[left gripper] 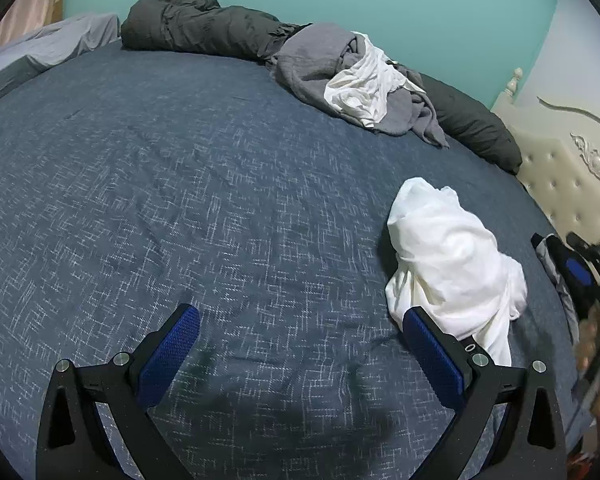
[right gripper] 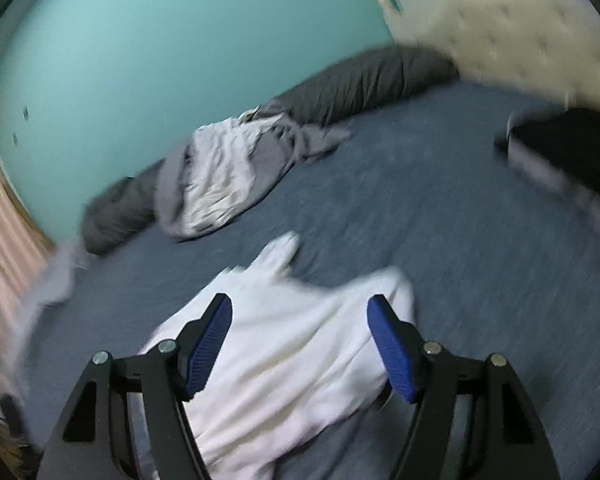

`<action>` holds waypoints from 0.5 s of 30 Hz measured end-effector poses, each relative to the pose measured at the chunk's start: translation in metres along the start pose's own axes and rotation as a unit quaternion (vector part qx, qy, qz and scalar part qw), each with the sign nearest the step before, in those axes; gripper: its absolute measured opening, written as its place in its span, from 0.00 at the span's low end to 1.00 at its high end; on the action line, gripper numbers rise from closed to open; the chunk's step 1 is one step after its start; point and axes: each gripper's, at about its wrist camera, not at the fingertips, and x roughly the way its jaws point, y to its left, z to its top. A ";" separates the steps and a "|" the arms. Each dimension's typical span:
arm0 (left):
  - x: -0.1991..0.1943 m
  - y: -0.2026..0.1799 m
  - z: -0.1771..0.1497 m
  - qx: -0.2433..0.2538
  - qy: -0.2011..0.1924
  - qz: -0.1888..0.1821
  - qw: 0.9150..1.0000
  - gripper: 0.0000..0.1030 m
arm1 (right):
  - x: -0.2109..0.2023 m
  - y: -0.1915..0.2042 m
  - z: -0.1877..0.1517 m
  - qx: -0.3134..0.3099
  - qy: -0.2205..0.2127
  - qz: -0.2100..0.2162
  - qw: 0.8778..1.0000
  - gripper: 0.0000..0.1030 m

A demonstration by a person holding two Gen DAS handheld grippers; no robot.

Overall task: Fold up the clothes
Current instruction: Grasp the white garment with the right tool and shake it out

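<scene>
A crumpled white garment lies bunched on the blue bedspread, to the right of my left gripper. That gripper is open, with bare bedspread between its blue pads; its right finger overlaps the garment's lower edge. In the blurred right wrist view the same white garment lies spread below my right gripper, which hangs open above it with nothing held. The right gripper and a hand show at the left wrist view's right edge.
A pile of grey and white clothes lies at the far side of the bed by the teal wall. Dark grey pillows line the back edge. A cream tufted headboard stands at right. A black item lies near the headboard.
</scene>
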 end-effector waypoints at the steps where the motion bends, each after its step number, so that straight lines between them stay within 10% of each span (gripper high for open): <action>1: 0.000 0.000 0.000 0.001 0.000 0.001 1.000 1.00 | 0.003 0.001 -0.009 0.004 0.013 0.014 1.000 0.69; 15: 0.006 0.007 -0.003 0.003 0.008 0.018 1.000 1.00 | 0.049 0.073 -0.064 -0.104 0.122 0.110 0.981 0.69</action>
